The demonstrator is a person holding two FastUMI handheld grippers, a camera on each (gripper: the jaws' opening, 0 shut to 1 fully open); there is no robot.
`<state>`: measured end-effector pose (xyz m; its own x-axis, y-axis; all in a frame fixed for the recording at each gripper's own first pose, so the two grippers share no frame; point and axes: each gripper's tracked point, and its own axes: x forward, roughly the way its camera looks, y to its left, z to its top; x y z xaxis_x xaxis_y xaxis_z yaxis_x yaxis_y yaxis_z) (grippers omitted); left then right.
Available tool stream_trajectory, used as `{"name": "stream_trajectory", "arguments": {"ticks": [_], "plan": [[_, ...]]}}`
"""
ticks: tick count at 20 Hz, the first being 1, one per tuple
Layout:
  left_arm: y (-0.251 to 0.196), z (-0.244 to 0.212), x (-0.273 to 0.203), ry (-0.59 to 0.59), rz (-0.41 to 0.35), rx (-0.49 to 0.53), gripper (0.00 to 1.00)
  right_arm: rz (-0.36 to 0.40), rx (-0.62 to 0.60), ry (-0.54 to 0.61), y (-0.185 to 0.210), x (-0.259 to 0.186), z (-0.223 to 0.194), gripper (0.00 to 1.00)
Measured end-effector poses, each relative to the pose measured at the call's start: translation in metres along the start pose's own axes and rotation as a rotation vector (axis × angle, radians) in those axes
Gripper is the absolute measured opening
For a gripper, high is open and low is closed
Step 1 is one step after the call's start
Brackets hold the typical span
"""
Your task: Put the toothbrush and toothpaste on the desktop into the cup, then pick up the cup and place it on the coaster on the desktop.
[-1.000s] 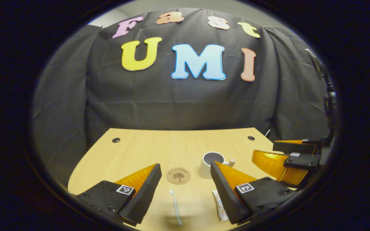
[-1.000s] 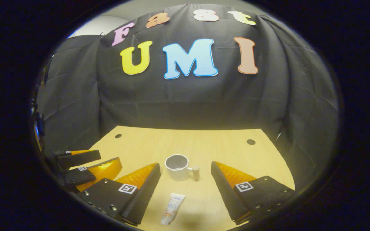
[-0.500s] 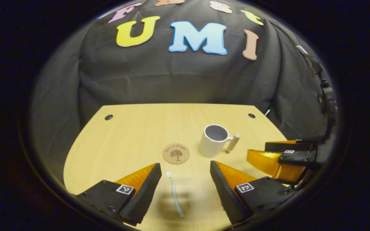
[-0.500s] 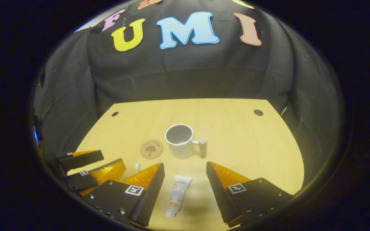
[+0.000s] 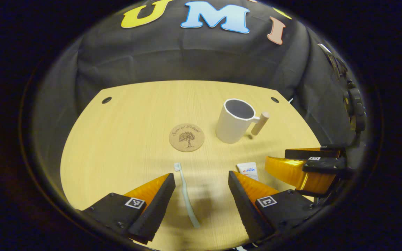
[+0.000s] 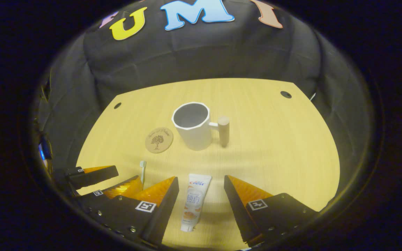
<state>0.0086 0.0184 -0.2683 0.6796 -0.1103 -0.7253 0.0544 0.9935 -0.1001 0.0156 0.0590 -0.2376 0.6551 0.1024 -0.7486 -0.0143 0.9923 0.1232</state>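
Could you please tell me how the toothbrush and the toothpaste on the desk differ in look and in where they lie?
The toothbrush is thin and pale green with a small bristled head; the toothpaste is a wide, flat white tube with print on it. The toothbrush lies between the fingers of the left gripper, the toothpaste between those of the right gripper. Both lie flat on the desk, untouched, near the cup, with both grippers open above them.

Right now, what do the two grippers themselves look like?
Left gripper and right gripper match: wedge-shaped fingers with translucent orange backs, ribbed black pads, and black screwed mounts carrying square black-and-white tags.
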Motion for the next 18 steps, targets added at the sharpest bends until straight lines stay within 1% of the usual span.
{"name": "stream_trajectory", "arguments": {"ticks": [8,14,18], "plan": [[0.015,-0.032,0.028,0.119,0.013,-0.039,1.0,0.003,-0.004,0.171,0.004,0.03,-0.042,0.8],[0.024,-0.051,0.043,0.192,0.044,-0.051,1.0,-0.015,-0.019,0.241,0.003,0.046,-0.054,0.8],[0.027,-0.065,0.049,0.245,0.059,-0.079,1.0,-0.027,-0.028,0.277,0.001,0.054,-0.062,0.8]]}}
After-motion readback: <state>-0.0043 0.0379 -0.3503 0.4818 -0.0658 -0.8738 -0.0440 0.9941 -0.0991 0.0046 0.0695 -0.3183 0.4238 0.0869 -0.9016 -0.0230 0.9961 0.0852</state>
